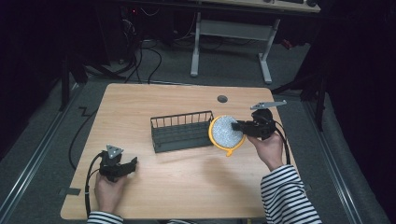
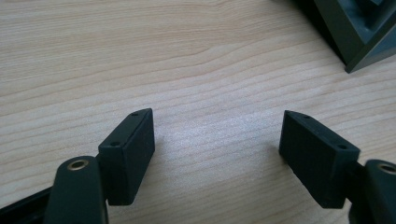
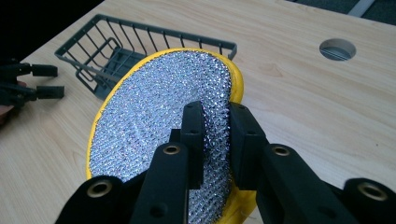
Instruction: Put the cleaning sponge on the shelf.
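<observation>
A person sits at the near edge of a pale wooden tabletop (image 1: pixel 177 186), a gripper in each hand. The right gripper (image 3: pixel 215 128) is clamped on a round yellow-rimmed scrubbing pad (image 3: pixel 159 130) with a glittery silver face. Its two black jaws pinch the pad's edge, one on the silver face and one behind it. In the high view the pad (image 1: pixel 226 131) is held up on edge, tilted, just off the right end of a dark wire rack (image 1: pixel 181 131). Its left rim is close against the rack's end rail; whether they touch I cannot tell. The right gripper (image 1: pixel 239 126) reaches it from the right, with the person's hand (image 1: pixel 267 148) and a black-and-white striped sleeve (image 1: pixel 287 193) behind it.

The rack stands near the middle of the tabletop, long side running left to right, with a railing of thin upright bars along its far side. Beyond it a round cable hole (image 1: pixel 222 99) is set into the wood.

The left gripper (image 1: pixel 133 163) rests low at the near left corner, well apart from the pad and the rack, and points toward the right. In its own view the left gripper (image 2: pixel 217 135) has its jaws spread wide with bare wood grain between them, and a corner of the rack (image 2: pixel 359 32) shows at the upper right. A black cable (image 1: pixel 88 179) loops from it off the near edge.
</observation>
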`<state>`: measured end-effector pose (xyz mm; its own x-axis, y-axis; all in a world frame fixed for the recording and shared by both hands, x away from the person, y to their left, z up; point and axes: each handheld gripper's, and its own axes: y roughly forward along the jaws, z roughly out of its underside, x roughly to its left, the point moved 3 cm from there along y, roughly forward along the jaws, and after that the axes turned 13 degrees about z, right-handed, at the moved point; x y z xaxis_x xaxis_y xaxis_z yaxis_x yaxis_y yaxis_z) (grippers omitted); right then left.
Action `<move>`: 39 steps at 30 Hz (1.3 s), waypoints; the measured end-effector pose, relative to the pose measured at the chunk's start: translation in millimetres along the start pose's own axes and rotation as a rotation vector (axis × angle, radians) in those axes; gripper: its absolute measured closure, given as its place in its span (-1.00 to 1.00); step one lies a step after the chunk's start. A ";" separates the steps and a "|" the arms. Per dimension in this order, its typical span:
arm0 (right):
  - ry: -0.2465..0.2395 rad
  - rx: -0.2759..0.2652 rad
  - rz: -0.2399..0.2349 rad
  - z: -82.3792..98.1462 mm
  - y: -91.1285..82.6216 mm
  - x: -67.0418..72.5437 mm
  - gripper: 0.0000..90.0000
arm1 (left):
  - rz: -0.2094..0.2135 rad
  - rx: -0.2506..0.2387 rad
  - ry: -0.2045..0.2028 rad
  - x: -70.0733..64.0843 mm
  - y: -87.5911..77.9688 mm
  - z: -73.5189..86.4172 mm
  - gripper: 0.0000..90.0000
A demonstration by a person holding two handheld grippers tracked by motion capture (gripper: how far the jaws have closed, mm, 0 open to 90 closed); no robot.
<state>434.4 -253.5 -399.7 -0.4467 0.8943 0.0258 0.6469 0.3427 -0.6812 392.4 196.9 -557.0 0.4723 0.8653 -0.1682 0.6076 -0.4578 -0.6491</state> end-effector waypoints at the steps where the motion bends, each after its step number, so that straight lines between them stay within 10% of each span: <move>1: 0.000 0.000 0.000 0.0 0.0 0.0 0.74 | 0.000 0.000 0.000 0.0 0.0 0.0 -0.40; 22: -0.012 -0.033 0.029 -66.5 43.4 23.8 0.73 | 0.006 0.000 -0.002 0.3 -0.3 0.1 -0.41; 39: 0.016 -0.003 0.041 -81.0 95.8 44.1 0.72 | 0.006 0.002 0.002 -0.1 -0.1 0.1 -0.41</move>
<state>526.7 -158.0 -404.5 -0.4101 0.9120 0.0099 0.6661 0.3069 -0.6799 392.3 196.9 -557.0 0.4769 0.8623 -0.1704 0.6039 -0.4623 -0.6493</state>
